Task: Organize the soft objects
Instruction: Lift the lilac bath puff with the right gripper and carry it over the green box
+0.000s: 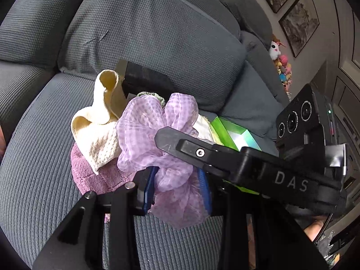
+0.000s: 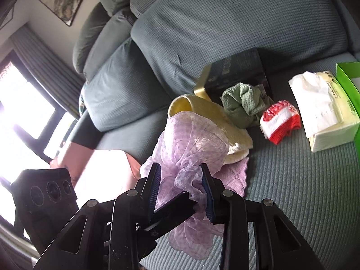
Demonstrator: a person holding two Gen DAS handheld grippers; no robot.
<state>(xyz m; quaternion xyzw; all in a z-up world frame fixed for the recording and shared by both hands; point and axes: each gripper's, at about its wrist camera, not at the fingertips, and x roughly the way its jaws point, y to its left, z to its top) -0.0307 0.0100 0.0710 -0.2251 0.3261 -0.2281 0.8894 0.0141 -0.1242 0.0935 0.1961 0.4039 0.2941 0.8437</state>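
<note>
**Kid:** Holding that purple scarf with both grippers, are they?

**Helper:** Yes. The right gripper has its blue pads squeezed on a bunch of the scarf. The left gripper pinches another bunch of it. Both are pressed together on the cloth, not spread.

**Kid:** Where is the scarf?

**Helper:** Right between the fingers of each gripper. It puffs up just in front of them and hangs down a bit below, over the sofa.

**Kid:** What is past it?

**Helper:** Just beyond the right gripper lie a cream cloth and a pink cloth, both partly under the scarf. Farther ahead are a green cloth and a red and white knit thing. Ahead and to the right sit a tissue pack and a green box. A dark box stands at the back.

**Kid:** Is the scarf heavy?

**Helper:** I think not. It looks thin and see-through, so it should be very light and floppy. It will not keep a shape by itself.

**Kid:** Can it slip out?

**Helper:** Maybe. Thin cloth like that can slide, and it may snag on the pads. A thick bunch is safer to pinch than one thin edge.

**Kid:** Where should they grab to fold it?

**Helper:** At two far-apart spots on an edge, I guess, so it hangs flat between the grippers. Now both grips sit close together in the crumpled middle, so it stays a puffy ball.
</note>
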